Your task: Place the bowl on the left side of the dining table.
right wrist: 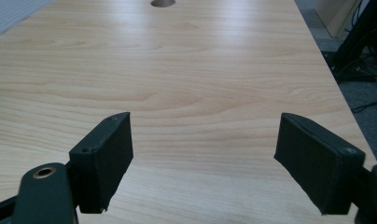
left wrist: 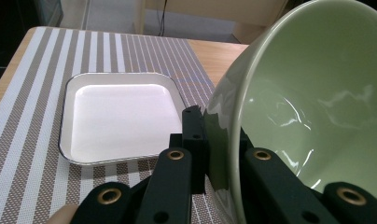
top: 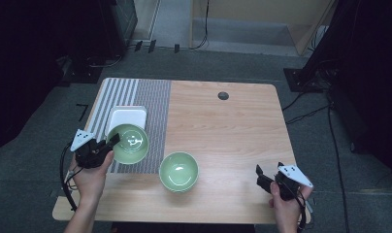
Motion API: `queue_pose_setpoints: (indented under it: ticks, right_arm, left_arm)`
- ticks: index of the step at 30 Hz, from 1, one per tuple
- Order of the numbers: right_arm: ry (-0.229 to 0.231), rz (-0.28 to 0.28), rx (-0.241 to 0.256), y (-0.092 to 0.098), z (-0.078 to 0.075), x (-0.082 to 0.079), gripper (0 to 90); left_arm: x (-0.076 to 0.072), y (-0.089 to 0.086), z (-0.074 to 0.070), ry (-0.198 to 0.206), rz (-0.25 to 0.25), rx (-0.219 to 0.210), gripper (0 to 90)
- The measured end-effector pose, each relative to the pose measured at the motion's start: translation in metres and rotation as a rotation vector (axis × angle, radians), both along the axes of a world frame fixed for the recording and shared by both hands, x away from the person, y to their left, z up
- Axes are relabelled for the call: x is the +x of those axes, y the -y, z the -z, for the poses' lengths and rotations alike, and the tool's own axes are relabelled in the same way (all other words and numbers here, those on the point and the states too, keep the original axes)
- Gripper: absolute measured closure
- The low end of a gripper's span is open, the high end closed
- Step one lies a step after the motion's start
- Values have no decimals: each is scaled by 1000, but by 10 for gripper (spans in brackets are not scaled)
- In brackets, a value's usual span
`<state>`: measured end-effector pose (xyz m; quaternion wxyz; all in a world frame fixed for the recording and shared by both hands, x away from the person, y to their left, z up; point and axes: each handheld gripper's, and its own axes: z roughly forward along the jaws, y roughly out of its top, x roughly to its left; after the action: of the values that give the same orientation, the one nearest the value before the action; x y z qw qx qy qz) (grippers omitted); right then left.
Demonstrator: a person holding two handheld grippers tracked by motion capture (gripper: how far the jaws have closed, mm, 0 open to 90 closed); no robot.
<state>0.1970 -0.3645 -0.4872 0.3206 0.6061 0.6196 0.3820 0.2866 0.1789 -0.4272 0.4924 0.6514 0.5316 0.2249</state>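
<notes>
My left tool (top: 110, 141) clamps the rim of a green bowl (top: 131, 143) at its 9 o'clock edge, tilted above the striped mat (top: 155, 104), just beside a white tray (top: 128, 118). My right tool (right wrist: 203, 158) hangs wide open and holds nothing over the bench (top: 233, 126).

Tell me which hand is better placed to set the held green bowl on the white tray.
Left. The left gripper is clamped on the bowl's rim, right beside the white tray. The right gripper hangs open over bare table, far off.
</notes>
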Motion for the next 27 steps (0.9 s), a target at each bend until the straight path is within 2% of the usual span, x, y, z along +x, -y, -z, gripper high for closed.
queue_pose_setpoints:
  ticks: [9, 15, 21, 27]
  right_arm:
    - [-33, 18, -8, 16, 13, 1, 180]
    - [-71, 29, -10, 25, 24, 4, 176]
    - [-101, 18, -12, 28, 30, 4, 176]
    - [-125, 24, -21, 27, 33, 4, 176]
  left_arm:
    - [6, -2, 2, -1, -14, 2, 850]
    - [12, -4, 5, -5, -35, -17, 850]
    - [21, -3, 6, -11, -36, -4, 850]
    - [28, -5, 6, -12, -49, -29, 850]
